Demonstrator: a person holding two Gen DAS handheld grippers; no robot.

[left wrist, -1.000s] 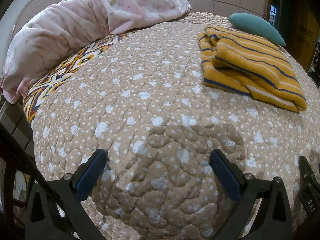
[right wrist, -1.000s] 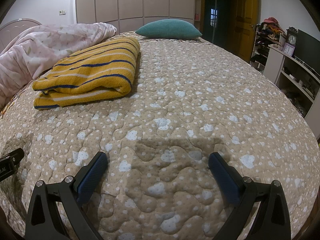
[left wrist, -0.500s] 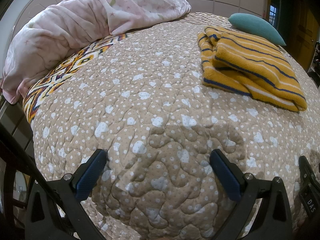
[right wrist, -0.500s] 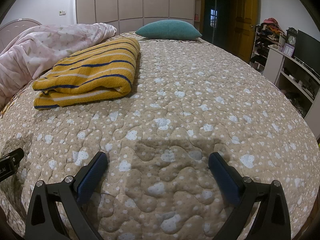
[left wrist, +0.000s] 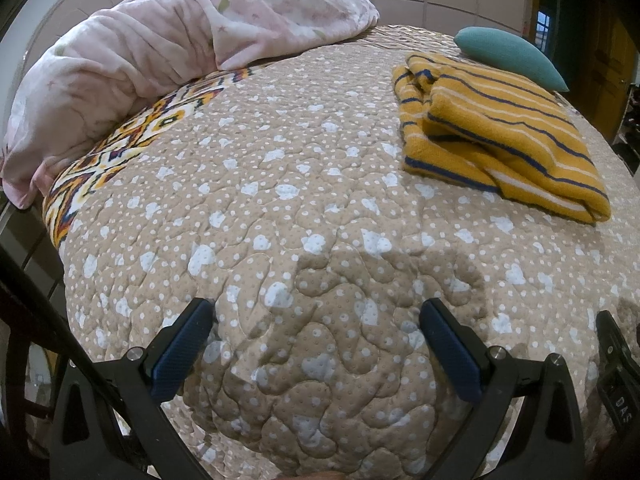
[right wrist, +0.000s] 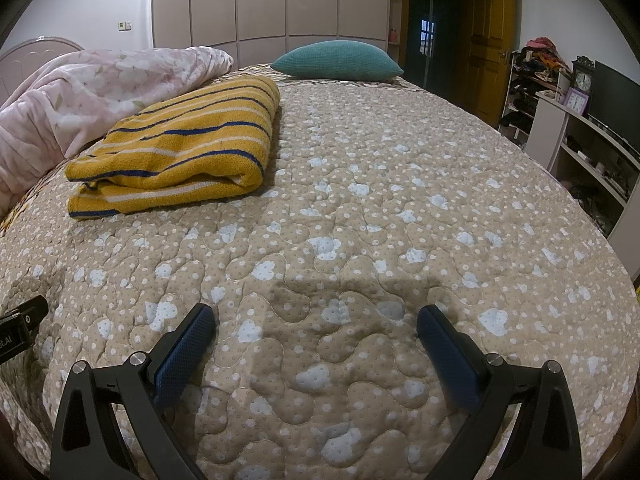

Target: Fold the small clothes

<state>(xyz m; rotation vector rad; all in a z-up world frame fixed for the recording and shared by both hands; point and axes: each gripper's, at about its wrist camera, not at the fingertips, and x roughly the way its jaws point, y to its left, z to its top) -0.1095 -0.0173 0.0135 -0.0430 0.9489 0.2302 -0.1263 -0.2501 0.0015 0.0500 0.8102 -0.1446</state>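
Note:
A yellow garment with blue and white stripes point(left wrist: 500, 132) lies folded on the beige quilted bed point(left wrist: 280, 200), at the far right in the left wrist view. In the right wrist view it point(right wrist: 184, 148) lies at the far left. My left gripper point(left wrist: 316, 320) is open and empty, low over the bedspread near the front edge, well short of the garment. My right gripper point(right wrist: 316, 320) is open and empty, low over the bedspread point(right wrist: 400, 200), to the right of the garment.
A pink floral duvet point(left wrist: 160, 52) is bunched along the bed's left side. A teal pillow point(right wrist: 336, 60) lies at the far end. A shelf unit with clocks and a screen point(right wrist: 592, 128) stands right of the bed. Wardrobe doors point(right wrist: 260, 0) are behind.

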